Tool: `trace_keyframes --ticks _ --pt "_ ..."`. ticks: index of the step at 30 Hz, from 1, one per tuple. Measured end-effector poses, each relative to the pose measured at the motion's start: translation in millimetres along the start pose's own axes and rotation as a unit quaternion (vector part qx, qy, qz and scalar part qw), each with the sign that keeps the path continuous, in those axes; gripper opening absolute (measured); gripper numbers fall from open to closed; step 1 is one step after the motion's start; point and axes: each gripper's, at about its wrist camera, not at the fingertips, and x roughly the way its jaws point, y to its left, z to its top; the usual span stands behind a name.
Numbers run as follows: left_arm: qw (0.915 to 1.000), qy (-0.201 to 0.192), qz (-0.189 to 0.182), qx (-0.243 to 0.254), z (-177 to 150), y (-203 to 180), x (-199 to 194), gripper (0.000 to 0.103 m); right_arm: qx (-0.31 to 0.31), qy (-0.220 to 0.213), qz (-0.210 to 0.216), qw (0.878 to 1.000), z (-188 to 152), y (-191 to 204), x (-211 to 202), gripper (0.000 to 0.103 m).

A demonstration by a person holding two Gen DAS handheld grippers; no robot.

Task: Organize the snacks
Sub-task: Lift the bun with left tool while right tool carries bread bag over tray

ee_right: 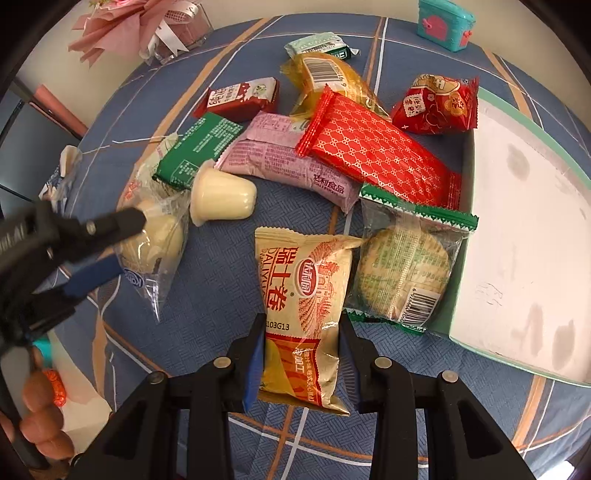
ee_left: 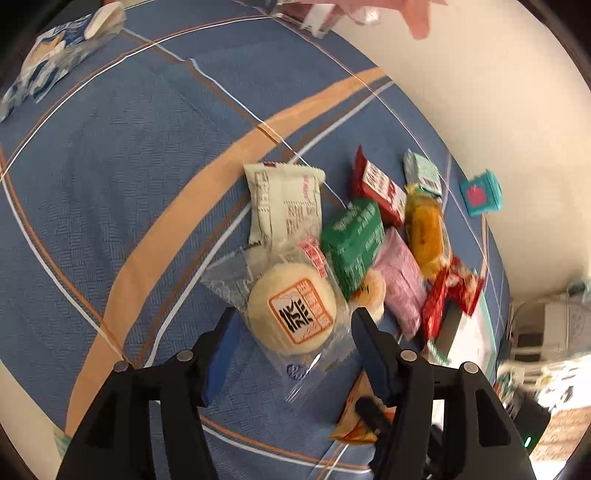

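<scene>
The right claw grips the beige roll packet; the left claw straddles the round pastry, seemingly released.

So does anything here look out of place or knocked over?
Yes: the pudding cup lies tipped on its side among the wrapped snacks, beside the green pack. The snacks sit in a loose overlapping heap on the cloth, while the box beside them shows bare white inside. Nothing looks spilled or torn.

1 jelly cup, 1 white box, 1 teal case, 2 grippers.
</scene>
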Motion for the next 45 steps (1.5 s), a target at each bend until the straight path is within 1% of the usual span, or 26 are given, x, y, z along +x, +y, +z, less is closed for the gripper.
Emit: trace_keyframes --ticks 4,6,7,8,10,11,14,18,23,27,30,35,38,45 --pt "0.9994 0.004 0.01 -0.032 6.9 3.6 5.2 0.063 -0.002 0.001 0.0 1.0 -0.6 1.1 -1.4 0.038" --pt "0.999 0.009 0.018 -0.04 8.4 2.4 12.7 0.063 -0.002 0.002 0.0 1.0 -1.5 1.1 -2.1 0.038" --pt "0.9988 0.009 0.024 -0.041 8.0 3.7 14.5 0.063 -0.001 0.001 0.001 1.0 4.5 4.0 3.7 0.038" --pt "0.9987 0.007 0.029 -0.041 7.1 6.3 14.2 0.061 -0.001 0.001 0.002 1.0 4.4 4.3 3.8 0.038" --pt "0.9988 0.005 0.021 -0.043 4.6 5.3 16.2 0.053 0.001 0.001 0.003 1.0 5.9 4.0 4.0 0.038" --pt "0.9988 0.005 0.024 -0.042 3.6 4.9 15.3 0.052 0.002 0.001 0.005 1.0 6.0 3.7 3.3 0.038" --pt "0.9988 -0.006 0.039 -0.03 1.1 2.1 8.1 0.05 0.006 -0.002 0.017 1.0 6.4 2.8 -2.5 0.038" --pt "0.9988 -0.022 0.035 -0.028 -2.7 0.9 -9.3 0.05 0.013 -0.02 0.032 0.999 8.7 2.7 -19.1 0.038" --pt "0.9981 -0.053 0.03 -0.011 -5.7 -12.6 -38.7 0.05 0.02 -0.05 0.052 0.997 10.3 0.4 -44.3 0.038" --pt "0.9962 -0.075 0.04 0.021 -7.5 -39.4 -53.0 0.05 0.027 -0.076 0.044 0.996 12.8 -7.5 -64.1 0.038" --pt "0.9943 -0.083 0.048 0.046 -11.4 -63.8 -57.9 0.05 0.044 -0.091 0.033 0.994 15.3 -24.9 -76.0 0.038" --pt "0.9894 -0.082 0.059 0.104 -27.2 -113.6 -53.8 0.05 0.1 -0.115 0.002 0.988 16.5 -73.6 -92.0 0.038" --pt "0.9862 -0.074 0.057 0.137 -40.1 -140.9 -45.2 0.05 0.138 -0.125 -0.006 0.983 15.7 -107.9 -103.9 0.038" --pt "0.9725 -0.062 0.058 0.217 -75.2 -213.1 -28.2 0.05 0.216 -0.139 -0.019 0.966 9.6 -176.9 -118.3 0.038"
